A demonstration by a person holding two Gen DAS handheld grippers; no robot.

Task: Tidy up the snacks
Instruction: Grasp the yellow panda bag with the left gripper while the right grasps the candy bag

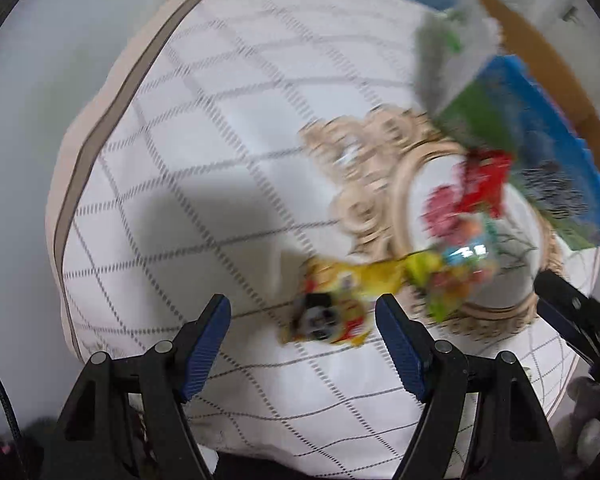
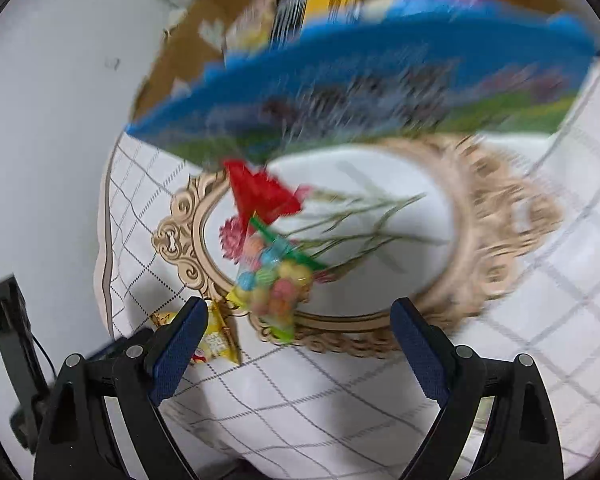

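Observation:
A yellow snack packet (image 1: 332, 312) lies on the checked tablecloth just ahead of my open, empty left gripper (image 1: 304, 332). It also shows in the right wrist view (image 2: 216, 342) beside my left finger. A clear bag of coloured candy balls (image 2: 274, 280) with a red top (image 2: 260, 194) lies on the ornate oval tray (image 2: 380, 316), ahead of my open, empty right gripper (image 2: 296, 332). The candy bag also shows in the left wrist view (image 1: 460, 264). A large blue and green snack bag (image 2: 360, 96) rests across the tray's far side. Both views are blurred.
A cardboard box (image 2: 188, 52) with several snack packets (image 2: 324, 0) stands behind the tray. The right gripper shows at the right edge of the left wrist view (image 1: 572, 320). The round table's edge (image 1: 84, 152) curves along the left. Dried flower stems (image 2: 360, 216) decorate the tray.

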